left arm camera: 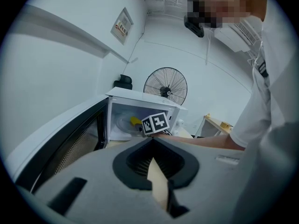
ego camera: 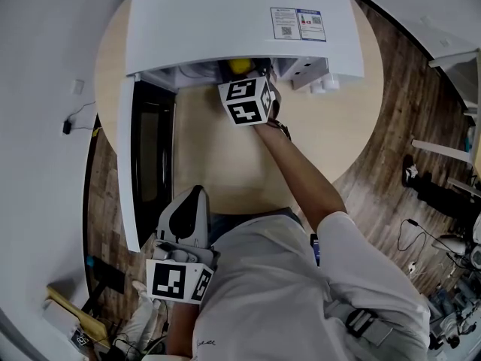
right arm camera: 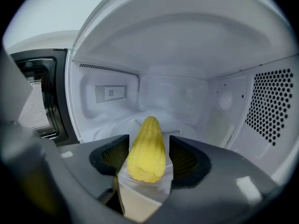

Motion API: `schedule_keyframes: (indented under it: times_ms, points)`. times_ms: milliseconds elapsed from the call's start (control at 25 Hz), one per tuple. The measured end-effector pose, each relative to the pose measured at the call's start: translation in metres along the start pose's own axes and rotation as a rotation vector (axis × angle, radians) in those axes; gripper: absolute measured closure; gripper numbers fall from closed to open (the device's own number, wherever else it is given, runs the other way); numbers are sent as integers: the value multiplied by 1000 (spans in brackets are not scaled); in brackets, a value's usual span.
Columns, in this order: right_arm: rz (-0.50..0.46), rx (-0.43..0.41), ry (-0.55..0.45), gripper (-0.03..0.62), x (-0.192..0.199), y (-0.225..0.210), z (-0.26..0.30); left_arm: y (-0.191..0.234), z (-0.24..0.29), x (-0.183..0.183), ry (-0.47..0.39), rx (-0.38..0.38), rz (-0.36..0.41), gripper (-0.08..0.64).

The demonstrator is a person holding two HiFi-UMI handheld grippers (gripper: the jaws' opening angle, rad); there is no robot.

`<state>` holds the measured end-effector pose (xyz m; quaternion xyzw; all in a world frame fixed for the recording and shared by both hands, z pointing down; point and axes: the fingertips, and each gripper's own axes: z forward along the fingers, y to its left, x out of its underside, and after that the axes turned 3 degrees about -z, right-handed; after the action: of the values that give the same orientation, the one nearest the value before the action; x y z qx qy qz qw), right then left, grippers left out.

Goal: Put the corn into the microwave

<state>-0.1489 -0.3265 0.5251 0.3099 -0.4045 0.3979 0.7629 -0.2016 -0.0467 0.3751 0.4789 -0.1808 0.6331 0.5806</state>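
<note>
The yellow corn (right arm camera: 147, 148) sits between the jaws of my right gripper (right arm camera: 148, 154), which is shut on it, tip pointing inward. That gripper (ego camera: 242, 75) is at the mouth of the white microwave (ego camera: 240, 21), and the corn (ego camera: 239, 66) shows just under the top edge. The glass turntable (right arm camera: 117, 127) lies below and beyond the corn. The microwave door (ego camera: 150, 149) stands swung open to the left. My left gripper (ego camera: 195, 194) is shut and holds nothing, low by the person's body near the table's front edge. From it I see the corn (left arm camera: 135, 121) inside the cavity.
The microwave stands on a round beige table (ego camera: 225, 171). Small white items (ego camera: 319, 81) sit at the microwave's right front corner. The open door (left arm camera: 70, 143) fills the left side. A standing fan (left arm camera: 165, 87) and a wooden desk (left arm camera: 217, 124) are behind.
</note>
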Motion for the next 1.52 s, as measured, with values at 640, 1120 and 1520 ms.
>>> schedule_keyframes:
  times_ms: [640, 1120, 1520]
  points:
    - [31, -38, -23, 341, -4, 3, -25, -23, -1, 1, -10, 9, 14, 569]
    - [77, -101, -22, 350, -9, 6, -47, -33, -5, -5, -40, 2, 26, 569]
    - [96, -129, -46, 370, -16, 4, -70, -45, -10, -4, -71, 0, 30, 569]
